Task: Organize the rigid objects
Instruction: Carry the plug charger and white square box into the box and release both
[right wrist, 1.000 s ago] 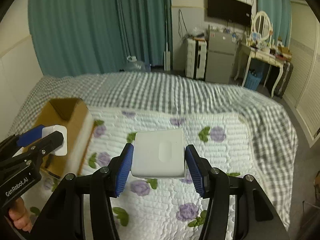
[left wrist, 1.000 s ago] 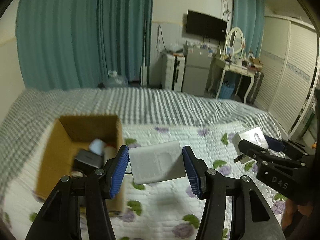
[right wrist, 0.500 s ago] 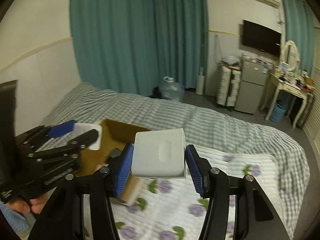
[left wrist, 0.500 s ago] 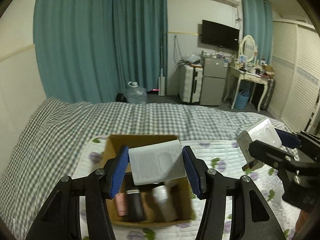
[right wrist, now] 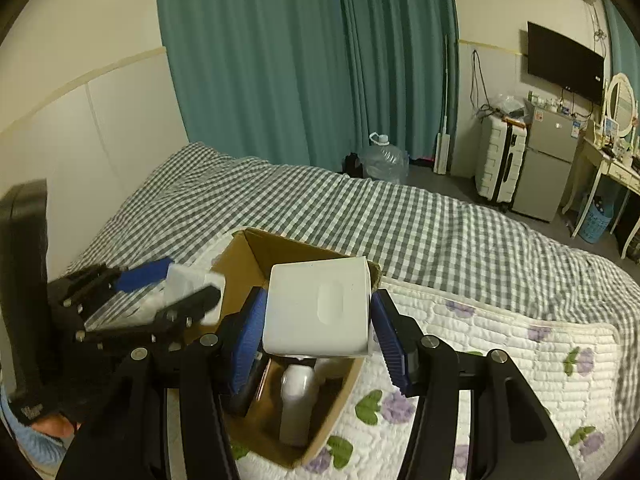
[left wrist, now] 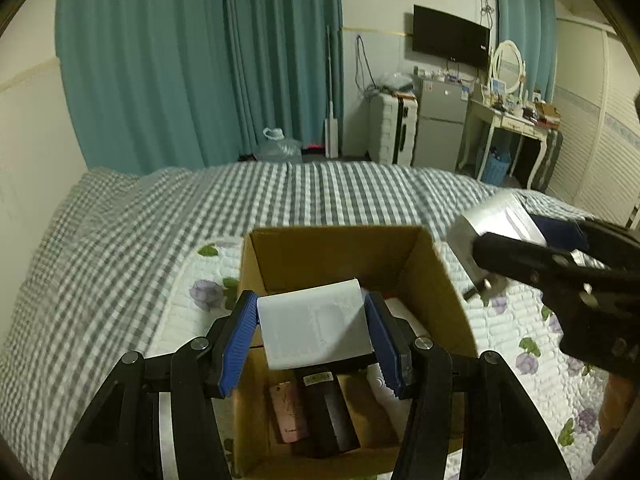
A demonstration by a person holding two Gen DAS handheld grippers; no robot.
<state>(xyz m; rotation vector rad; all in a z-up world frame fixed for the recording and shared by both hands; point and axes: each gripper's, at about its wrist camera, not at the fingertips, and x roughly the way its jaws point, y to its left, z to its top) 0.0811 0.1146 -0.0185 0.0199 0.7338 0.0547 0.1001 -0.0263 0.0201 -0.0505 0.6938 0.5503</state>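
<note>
A: Left wrist cam, what's changed?

B: A sec ago the cardboard box [left wrist: 344,256] sat off to the left w/ the flowered quilt [left wrist: 520,320] under my jaws. Now the box is right below. My left gripper [left wrist: 312,330] has its blue pads clamped on a white block [left wrist: 312,328], held above the open box. Inside I count 3 items: 1 pink, 1 black, 1 white bottle, partly hidden. Right gripper [left wrist: 516,240] comes in from the right edge, gripping a white plug adapter [left wrist: 496,224] near the box's right wall.

A: Right wrist cam?

B: Earlier, only quilt below the adapter [right wrist: 318,310]. Now the box [right wrist: 256,256] is under it, pads pressed on both sides. Left gripper [right wrist: 176,284] w/ its block [right wrist: 192,280] hangs at the box's left edge. 2 grippers, 2 white pieces, 1 box. A hand [right wrist: 52,426] shows bottom left.
</note>
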